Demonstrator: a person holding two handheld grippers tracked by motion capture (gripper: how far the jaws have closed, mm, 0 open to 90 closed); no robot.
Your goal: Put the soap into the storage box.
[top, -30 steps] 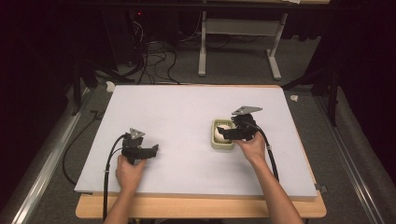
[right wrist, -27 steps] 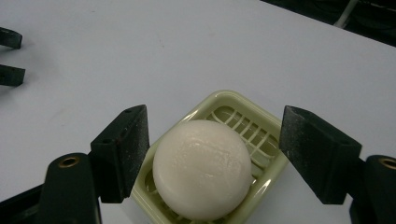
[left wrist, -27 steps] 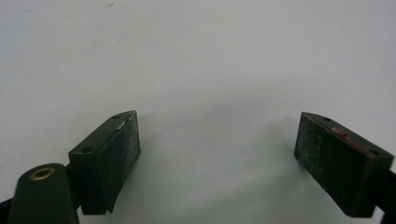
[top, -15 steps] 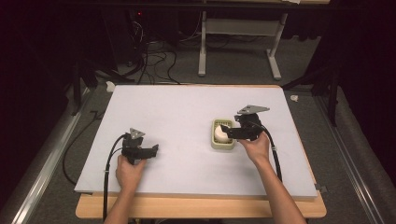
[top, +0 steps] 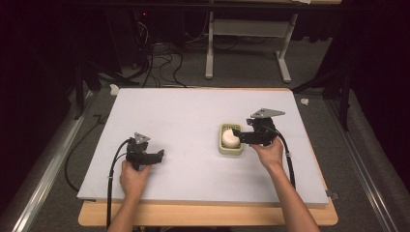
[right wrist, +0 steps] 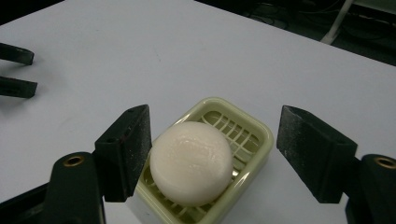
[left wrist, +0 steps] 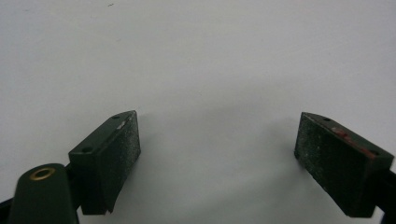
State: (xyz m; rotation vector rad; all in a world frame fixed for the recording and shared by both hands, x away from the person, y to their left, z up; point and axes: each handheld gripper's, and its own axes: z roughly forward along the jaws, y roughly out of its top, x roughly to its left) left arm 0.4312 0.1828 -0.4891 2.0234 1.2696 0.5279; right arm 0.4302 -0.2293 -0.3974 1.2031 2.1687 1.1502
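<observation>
Left gripper (top: pixel 155 155): nearest the person, low on the left of the white worktop (top: pixel 183 111) – its jaws spread wide over bare surface, nothing between them; it sits where it sat a second ago

Right gripper (right wrist: pixel 215 154): on the right side of the worktop, reaching left over the dish; its jaws have just been closing, yet in the right gripper view they stand apart on either side of the soap, the left pad close to or just grazing it, the right pad well clear – no pinch that I can see

Round white bar of soap (right wrist: pixel 191 162): lies in the pale green slatted plastic soap dish (right wrist: pixel 254 140), toward the dish's near end, between the right jaws

Handling: a judgement – the soap looks smooth and rounded, firm but likely slippery, light; it could squirt out of a hard squeeze. Best taken across its widest middle, pads flat on opposite sides, with moderate pressure. The dish is light and may slide or lift along with the bar

Change since earlier: a second ago the right gripper covered the dish from the right; now it has drawn slightly back and the soap shows plainly in the high view

Far side: dark floor with cables and a table leg (top: pixel 209 53) beyond the worktop
</observation>
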